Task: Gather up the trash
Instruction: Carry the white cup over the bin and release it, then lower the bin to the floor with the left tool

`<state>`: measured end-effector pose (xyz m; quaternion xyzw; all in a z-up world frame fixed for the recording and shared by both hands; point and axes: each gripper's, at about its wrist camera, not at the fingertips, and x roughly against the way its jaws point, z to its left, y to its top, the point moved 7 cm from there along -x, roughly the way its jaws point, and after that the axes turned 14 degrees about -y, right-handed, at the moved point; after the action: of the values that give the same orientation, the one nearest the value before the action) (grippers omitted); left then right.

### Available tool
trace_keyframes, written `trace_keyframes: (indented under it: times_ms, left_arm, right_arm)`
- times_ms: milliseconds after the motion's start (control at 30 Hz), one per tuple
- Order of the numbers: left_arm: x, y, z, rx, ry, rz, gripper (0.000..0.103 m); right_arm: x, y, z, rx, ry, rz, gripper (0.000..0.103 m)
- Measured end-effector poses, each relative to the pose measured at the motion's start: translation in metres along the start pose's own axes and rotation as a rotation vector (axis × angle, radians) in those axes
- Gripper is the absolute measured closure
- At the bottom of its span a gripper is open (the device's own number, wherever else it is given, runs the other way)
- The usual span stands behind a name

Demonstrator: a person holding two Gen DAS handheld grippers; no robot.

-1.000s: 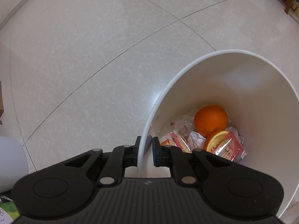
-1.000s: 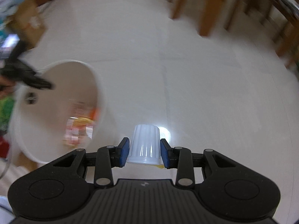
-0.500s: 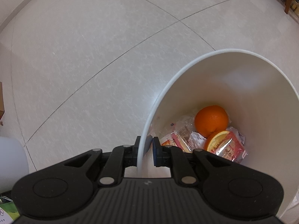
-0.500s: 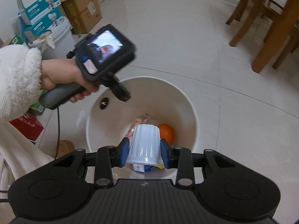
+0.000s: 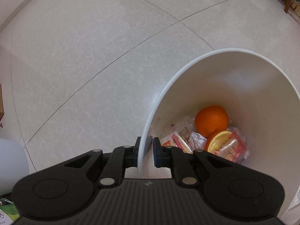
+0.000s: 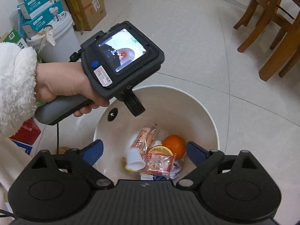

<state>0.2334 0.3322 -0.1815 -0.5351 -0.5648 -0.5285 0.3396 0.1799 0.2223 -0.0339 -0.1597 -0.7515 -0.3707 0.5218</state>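
The white trash bin [image 5: 270, 97] fills the right of the left wrist view, and my left gripper [image 5: 148, 146] is shut on its near rim. Inside lie a whole orange [image 5: 211, 121], a cut orange half [image 5: 217, 140] and several snack wrappers [image 5: 232, 148]. In the right wrist view my right gripper [image 6: 144, 151] hangs open above the bin [image 6: 202, 112]. A white plastic cup [image 6: 134, 158] lies on its side among the wrappers [image 6: 159, 162], beside the orange [image 6: 174, 146]. The left gripper's body [image 6: 120, 60] is held by a hand at the bin's far left rim.
Pale floor tiles [image 5: 84, 56] spread left of the bin. Wooden chair legs [image 6: 270, 37] stand at the right. Cardboard boxes [image 6: 86, 3] and a second white bin [image 6: 56, 43] crowd the upper left. A red box [image 6: 28, 131] sits low at the left, under a fluffy white sleeve [image 6: 15, 86].
My right gripper opened and the white cup dropped from it into the bin, where it now lies on its side. The left gripper stayed clamped on the rim.
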Motion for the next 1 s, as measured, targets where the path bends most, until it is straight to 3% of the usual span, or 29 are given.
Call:
trace_keyframes:
  times_ms: [433, 767, 1000]
  left_arm:
    - [-0.001, -0.001, 0.001, 0.005, -0.004, -0.002, 0.094]
    - [-0.001, -0.002, -0.001, 0.0, 0.004, -0.004, 0.094]
    - [0.0, -0.002, -0.001, 0.002, 0.006, -0.006, 0.093]
  right_arm:
    - [-0.002, -0.017, -0.014, -0.056, -0.077, 0.045, 0.001]
    - [-0.01, -0.04, -0.026, -0.229, -0.057, 0.088, 0.001]
    - [-0.015, -0.057, -0.026, -0.32, -0.135, 0.09, 0.0]
